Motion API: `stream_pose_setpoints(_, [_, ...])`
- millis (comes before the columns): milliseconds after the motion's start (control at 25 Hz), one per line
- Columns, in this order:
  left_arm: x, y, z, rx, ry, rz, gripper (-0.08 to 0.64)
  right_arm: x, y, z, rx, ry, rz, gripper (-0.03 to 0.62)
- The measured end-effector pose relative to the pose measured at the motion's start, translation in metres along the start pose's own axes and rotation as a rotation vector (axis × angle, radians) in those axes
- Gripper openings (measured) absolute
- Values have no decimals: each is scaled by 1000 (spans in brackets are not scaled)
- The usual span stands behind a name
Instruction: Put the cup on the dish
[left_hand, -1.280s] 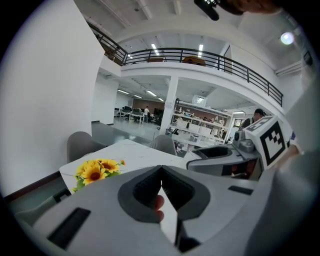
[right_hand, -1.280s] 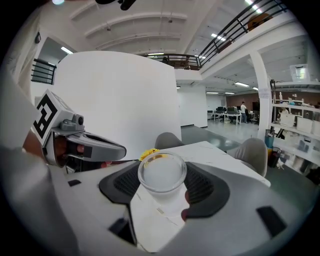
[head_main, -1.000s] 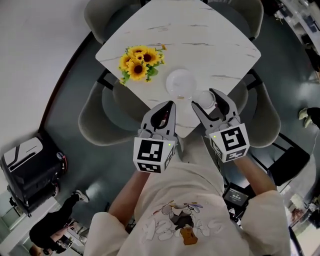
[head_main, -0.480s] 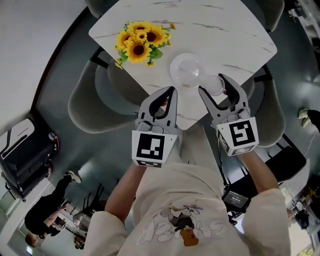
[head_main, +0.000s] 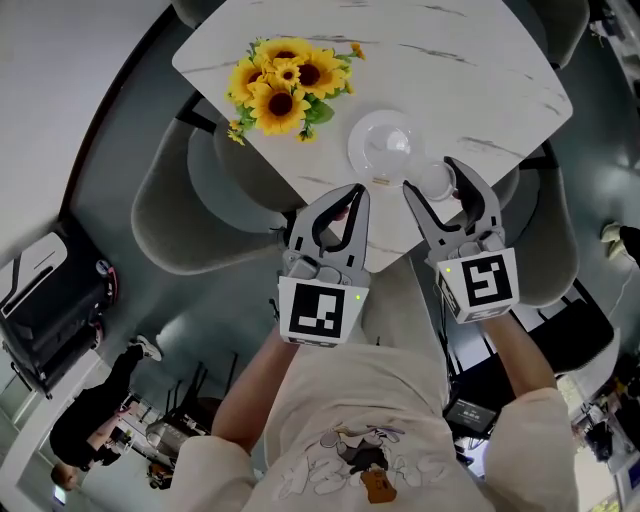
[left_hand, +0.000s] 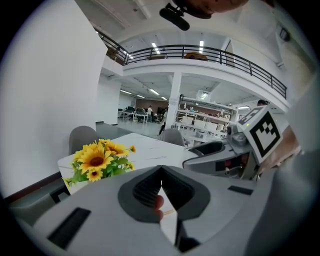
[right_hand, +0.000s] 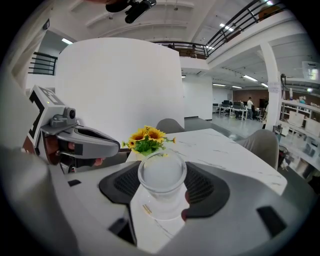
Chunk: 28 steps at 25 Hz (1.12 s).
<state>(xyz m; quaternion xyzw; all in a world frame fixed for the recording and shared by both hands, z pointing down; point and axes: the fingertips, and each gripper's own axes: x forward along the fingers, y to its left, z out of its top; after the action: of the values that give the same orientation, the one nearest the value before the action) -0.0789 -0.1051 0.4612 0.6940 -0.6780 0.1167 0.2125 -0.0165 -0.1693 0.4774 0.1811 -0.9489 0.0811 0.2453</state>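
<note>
A clear cup (head_main: 437, 181) stands near the front edge of the white marble table (head_main: 480, 70), just right of the clear round dish (head_main: 386, 146). My right gripper (head_main: 435, 177) is shut on the cup, one pad on each side. In the right gripper view the cup (right_hand: 161, 176) fills the gap between the dark pads (right_hand: 125, 185) and rests on the table. My left gripper (head_main: 354, 193) hovers at the table's front edge, left of the cup and below the dish. It is shut and holds nothing. In the left gripper view its tips (left_hand: 160, 170) meet.
A bunch of sunflowers (head_main: 281, 85) sits on the table, left of the dish. Grey chairs (head_main: 185, 215) stand around the table on either side. A dark case (head_main: 45, 300) lies on the floor at the far left, with a person (head_main: 95, 415) beyond it.
The head view has shifted a little. My left gripper has moved slightly right, toward the right gripper. The cup is still in the right gripper's jaws beside the dish.
</note>
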Motion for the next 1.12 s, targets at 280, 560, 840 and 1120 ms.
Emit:
stream_pose_setpoints(280, [20, 6, -16, 20, 17, -13, 3, 15, -1, -15, 9, 13, -6, 272])
stream_pose_setpoints(560, [37, 9, -43, 76, 62, -43, 3, 33, -4, -39, 13, 21, -32, 272])
stream_pose_setpoints(840, [53, 10, -61, 66, 88, -72, 3, 51, -3, -59, 36, 44, -41, 272])
stream_pose_setpoints(1120, [69, 13, -68, 82, 84, -83, 3, 69, 2, -71, 35, 76, -35, 272])
